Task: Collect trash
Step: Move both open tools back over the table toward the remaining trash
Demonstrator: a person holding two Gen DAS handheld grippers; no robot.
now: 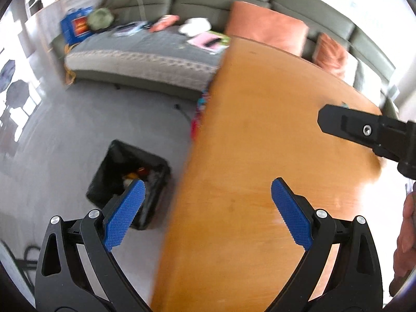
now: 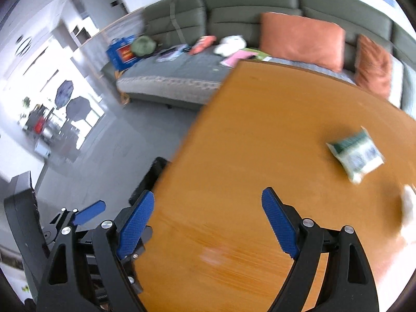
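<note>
On table [image 2: 260, 135] — green packet [image 2: 356, 153], loose; both claws [image 1: 205, 208] [image 2: 208, 218] spread, empty — right should straddle packet squarely before pinching.

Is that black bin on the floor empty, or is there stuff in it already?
Not empty. The black bin stands open beside the table, with yellow, red and pale scraps inside.

Both wrist views look steeply down over the table [image 1: 260, 156] edge, sharing sofa [image 2: 234, 5] and floor.
</note>
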